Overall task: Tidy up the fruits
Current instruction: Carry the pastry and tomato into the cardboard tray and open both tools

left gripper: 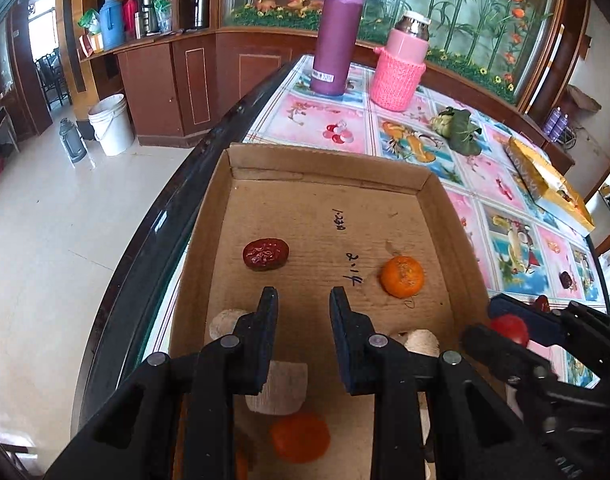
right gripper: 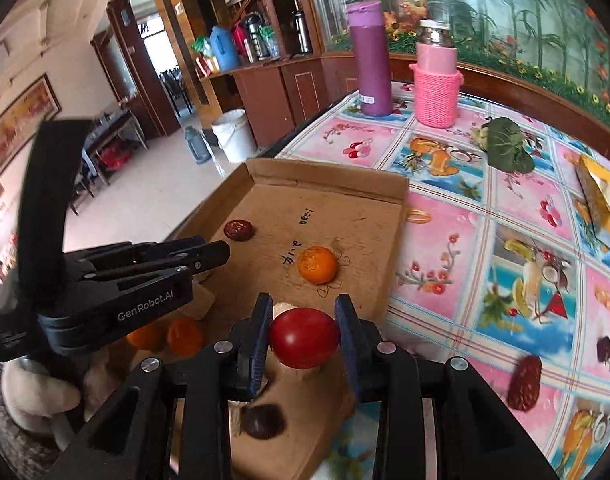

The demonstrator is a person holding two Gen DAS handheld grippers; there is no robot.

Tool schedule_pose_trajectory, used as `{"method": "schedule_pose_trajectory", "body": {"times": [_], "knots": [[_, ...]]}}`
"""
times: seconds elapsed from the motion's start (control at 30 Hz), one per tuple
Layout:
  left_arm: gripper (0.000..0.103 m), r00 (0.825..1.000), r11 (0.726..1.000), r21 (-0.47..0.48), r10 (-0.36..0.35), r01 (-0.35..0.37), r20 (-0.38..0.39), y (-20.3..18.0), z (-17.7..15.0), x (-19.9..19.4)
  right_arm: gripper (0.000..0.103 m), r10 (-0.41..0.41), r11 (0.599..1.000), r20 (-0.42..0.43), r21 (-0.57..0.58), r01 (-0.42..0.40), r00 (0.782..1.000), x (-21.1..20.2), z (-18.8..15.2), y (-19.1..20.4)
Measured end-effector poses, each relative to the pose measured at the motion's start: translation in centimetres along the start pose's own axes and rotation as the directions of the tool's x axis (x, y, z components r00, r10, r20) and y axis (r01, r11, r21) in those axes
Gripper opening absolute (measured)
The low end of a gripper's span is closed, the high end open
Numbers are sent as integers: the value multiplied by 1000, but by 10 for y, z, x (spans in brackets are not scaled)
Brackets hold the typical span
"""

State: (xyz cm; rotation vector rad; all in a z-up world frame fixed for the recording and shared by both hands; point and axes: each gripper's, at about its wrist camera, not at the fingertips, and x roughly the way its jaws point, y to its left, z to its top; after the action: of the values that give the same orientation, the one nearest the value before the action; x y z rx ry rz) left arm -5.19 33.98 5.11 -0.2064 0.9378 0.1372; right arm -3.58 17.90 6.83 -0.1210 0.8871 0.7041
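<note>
A shallow cardboard tray (left gripper: 325, 164) lies at the table's left edge. It holds a wrinkled red date (left gripper: 265, 254), a tangerine (left gripper: 402, 276), a second orange fruit (left gripper: 300, 436) near me and some pale mushrooms (left gripper: 422, 342). My left gripper (left gripper: 303, 300) hangs over the tray's middle, shut, with nothing between its pads. My right gripper (right gripper: 303, 300) is shut on a red tomato (right gripper: 303, 338) above the tray's near right corner. In the right wrist view the left gripper (right gripper: 221, 254) sits to the left, over the tray (right gripper: 329, 180). Another dark date (right gripper: 263, 420) lies under the tomato.
On the flowered tablecloth (right gripper: 485, 240) two dates (right gripper: 525, 378) lie loose to the right. A purple flask (left gripper: 337, 36), a pink knitted bottle (left gripper: 401, 68), a green leafy bundle (left gripper: 463, 132) and a yellow box (left gripper: 545, 180) stand farther back. The table edge (left gripper: 177, 208) drops to the floor on the left.
</note>
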Motion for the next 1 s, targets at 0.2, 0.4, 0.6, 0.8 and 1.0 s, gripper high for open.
{"method": "schedule_pose_trajectory", "body": {"times": [0.2,0.4,0.6,0.8,1.0], "knots": [[26,1000,1000,-26,-9,8,-18,10,0,6,35,-71,995,-34,-73,69,997,33,4,12],[28,999,999,-31,-24,23,-27,10,2,9,35,-76,995,-44,-64,73,996,43,3,10],[47,1000,999,-48,-15,15,-1,10,3,4,59,-65,997,-31,-33,64,997,37,5,6],[48,999,996,-82,-16,20,45,14,-3,-17,59,-65,997,5,-28,66,998,17,2,4],[58,993,989,-137,-45,60,105,14,-15,-47,62,-67,997,62,39,65,996,-17,-8,-15]]}}
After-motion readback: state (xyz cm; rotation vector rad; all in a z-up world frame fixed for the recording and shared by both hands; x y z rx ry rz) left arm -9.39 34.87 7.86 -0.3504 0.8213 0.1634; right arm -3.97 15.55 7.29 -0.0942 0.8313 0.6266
